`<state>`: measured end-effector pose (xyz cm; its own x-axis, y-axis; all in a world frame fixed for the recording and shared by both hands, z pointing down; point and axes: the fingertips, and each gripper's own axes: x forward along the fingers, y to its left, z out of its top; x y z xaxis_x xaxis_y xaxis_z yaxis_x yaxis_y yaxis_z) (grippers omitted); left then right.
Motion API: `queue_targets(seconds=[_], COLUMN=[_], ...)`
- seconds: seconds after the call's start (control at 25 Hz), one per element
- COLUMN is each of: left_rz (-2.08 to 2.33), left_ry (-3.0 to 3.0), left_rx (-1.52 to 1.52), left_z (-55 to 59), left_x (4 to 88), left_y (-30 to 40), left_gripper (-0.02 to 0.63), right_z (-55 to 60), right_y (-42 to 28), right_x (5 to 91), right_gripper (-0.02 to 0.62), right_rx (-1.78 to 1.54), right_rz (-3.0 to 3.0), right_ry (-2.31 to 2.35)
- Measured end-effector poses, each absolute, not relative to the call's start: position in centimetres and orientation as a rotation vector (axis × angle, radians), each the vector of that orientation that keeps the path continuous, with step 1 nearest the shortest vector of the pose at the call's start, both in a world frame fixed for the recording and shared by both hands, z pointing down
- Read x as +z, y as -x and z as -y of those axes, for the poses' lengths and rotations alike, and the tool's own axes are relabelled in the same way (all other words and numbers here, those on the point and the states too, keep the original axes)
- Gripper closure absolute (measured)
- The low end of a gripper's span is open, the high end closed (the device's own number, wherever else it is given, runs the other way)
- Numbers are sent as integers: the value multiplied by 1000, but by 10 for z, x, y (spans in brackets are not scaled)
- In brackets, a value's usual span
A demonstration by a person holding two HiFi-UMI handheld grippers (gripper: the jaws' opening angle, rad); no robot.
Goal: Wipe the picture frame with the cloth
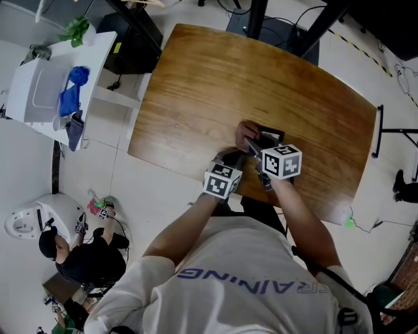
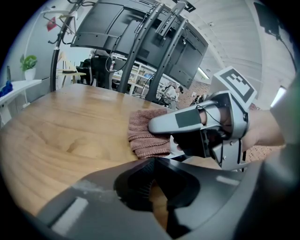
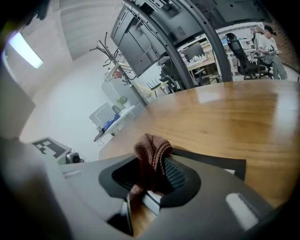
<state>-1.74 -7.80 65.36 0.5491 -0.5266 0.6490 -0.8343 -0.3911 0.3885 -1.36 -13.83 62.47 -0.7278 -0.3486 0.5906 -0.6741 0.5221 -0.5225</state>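
A black picture frame point(image 1: 273, 137) lies flat on the wooden table point(image 1: 209, 85), close to its front edge. My right gripper point(image 1: 252, 147) is shut on a brownish knitted cloth point(image 3: 151, 154) and holds it down on the frame's point(image 3: 211, 161) left part. The left gripper view shows the cloth point(image 2: 143, 135) bunched under the right gripper's grey finger point(image 2: 180, 121). My left gripper point(image 1: 230, 158) sits just left of the frame. Its jaws point(image 2: 155, 190) stand close together, with only a slit of wood showing between them. The frame's near end is hidden by the gripper bodies.
A white side table point(image 1: 39, 98) with a blue cloth point(image 1: 73, 88) and a small plant point(image 1: 77, 29) stands off to the left. A person point(image 1: 85, 254) crouches on the floor at lower left. Black stand legs point(image 1: 258, 16) rise behind the table.
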Motion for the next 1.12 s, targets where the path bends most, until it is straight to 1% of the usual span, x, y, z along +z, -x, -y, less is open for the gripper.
queue_targets(seconds=[0.24,0.68,1.12], left_rz=[1101,1106,1108], left_ry=[-2072,-2059,-2067], left_rx=[534,518,515], left_z=[78,79,79], left_x=[653,653,653], left_y=[19,20,19], left_gripper=[601,601,602], right_z=[135,130,135], right_y=[-13,-81,-120], right_x=[628,627,619], right_gripper=[471,468,465], right_rx=[1060,1108,1109], right_rz=[2316,2267,2242], right_ry=[-887,-1037,-1158])
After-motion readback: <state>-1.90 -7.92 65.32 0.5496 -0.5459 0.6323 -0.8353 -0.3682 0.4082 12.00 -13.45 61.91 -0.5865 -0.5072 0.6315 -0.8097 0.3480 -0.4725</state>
